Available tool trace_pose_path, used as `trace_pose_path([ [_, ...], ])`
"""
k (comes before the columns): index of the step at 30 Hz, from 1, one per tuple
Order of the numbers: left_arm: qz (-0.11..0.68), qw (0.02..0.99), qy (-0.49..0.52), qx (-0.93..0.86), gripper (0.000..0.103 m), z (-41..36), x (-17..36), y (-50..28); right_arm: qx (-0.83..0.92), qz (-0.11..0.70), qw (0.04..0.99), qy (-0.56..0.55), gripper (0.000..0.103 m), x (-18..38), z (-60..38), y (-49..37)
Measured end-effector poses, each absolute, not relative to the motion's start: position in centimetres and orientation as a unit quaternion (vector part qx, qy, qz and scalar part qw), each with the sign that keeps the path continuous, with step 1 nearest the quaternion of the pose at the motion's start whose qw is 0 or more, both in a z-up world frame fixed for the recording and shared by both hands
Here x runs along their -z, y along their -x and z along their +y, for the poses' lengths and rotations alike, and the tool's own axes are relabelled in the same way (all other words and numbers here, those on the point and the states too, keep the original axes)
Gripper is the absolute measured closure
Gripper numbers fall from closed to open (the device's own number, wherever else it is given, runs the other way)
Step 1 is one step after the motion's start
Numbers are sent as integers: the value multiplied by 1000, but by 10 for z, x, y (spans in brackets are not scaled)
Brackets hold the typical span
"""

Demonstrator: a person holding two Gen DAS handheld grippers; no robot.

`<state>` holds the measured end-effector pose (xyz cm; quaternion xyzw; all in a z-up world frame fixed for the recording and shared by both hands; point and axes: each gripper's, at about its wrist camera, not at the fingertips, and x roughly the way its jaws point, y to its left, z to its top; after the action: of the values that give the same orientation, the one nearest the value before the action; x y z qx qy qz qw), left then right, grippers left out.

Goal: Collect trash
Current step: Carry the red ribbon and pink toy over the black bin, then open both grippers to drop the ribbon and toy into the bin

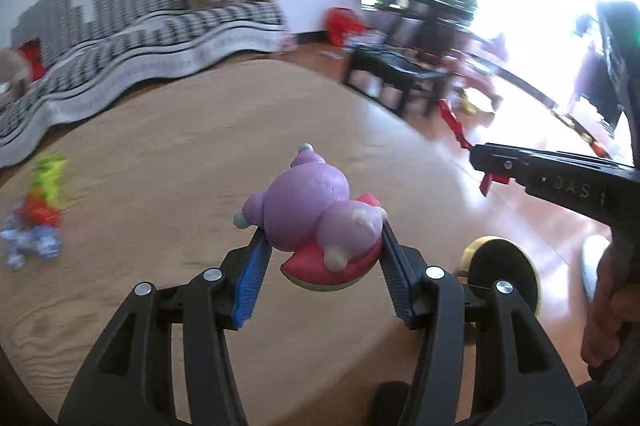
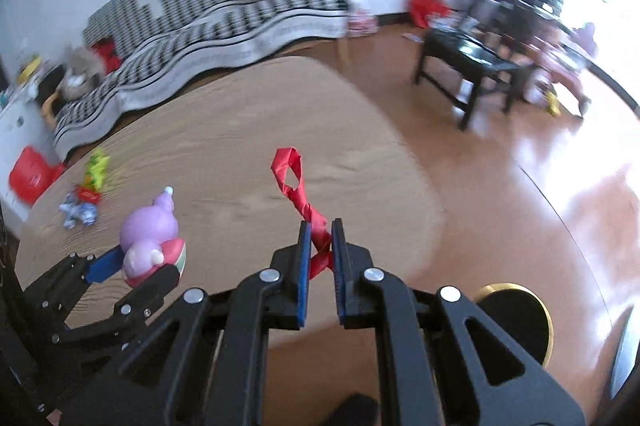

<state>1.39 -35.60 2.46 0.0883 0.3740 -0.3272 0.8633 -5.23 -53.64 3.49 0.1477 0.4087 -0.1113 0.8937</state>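
You've got both hands loaded here: your left gripper (image 1: 324, 238) has its fingers spread fairly wide but clamped on the sides of the purple toy figure (image 1: 314, 216), and your right gripper (image 2: 320, 246) is nearly closed, pinching the twisted red wrapper (image 2: 298, 194) low down with the looped end sticking up past the tips. Both are held up over the wooden bench (image 1: 160, 154), not resting on it. My guess is the step now is carrying these off to wherever the trash goes, and I can't see a bin in either view, so look before you swing. Keep the squeeze on the toy steady, since it's round and slick-looking and only held at its widest part, so it could pop out if you tilt. The wrapper's floppy, so just don't relax your grip. More trash is waiting at about 9 o'clock in the left view: a green and red crumpled wrapper (image 1: 48, 186) and a blue-white crumpled wrapper (image 1: 30, 242) right beside it near the bench edge. Watch the black and gold round thing (image 1: 500, 274) down at 4 o'clock, close to your left gripper, and the dark low table (image 2: 472, 66) on the floor at 1 o'clock in the right view.
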Motion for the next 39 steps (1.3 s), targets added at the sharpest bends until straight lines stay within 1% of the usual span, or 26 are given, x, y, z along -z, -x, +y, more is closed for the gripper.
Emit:
trace_pose_path([
  [5,389,825,-91,400,51,-419,-11,19,180,415,871,-192,92,-13,-613,118],
  [12,416,757,-99,494,51,-499,19,66,248,430,829,-259,92,27,-688,188],
  [15,429,731,-106,520,51,-521,34,79,270,441,807,-285,92,46,-710,213],
  [22,452,695,-129,544,51,-556,71,104,292,456,775,-327,92,72,-741,239],
  [31,462,684,-143,546,50,-571,85,106,292,459,773,-327,92,75,-747,231],
  [34,464,681,-147,547,48,-575,87,104,294,458,773,-327,92,74,-745,229],
  [37,463,681,-149,547,44,-579,88,103,299,456,771,-328,92,74,-746,229],
  [39,466,680,-146,547,35,-578,90,104,305,456,768,-330,91,73,-744,229],
])
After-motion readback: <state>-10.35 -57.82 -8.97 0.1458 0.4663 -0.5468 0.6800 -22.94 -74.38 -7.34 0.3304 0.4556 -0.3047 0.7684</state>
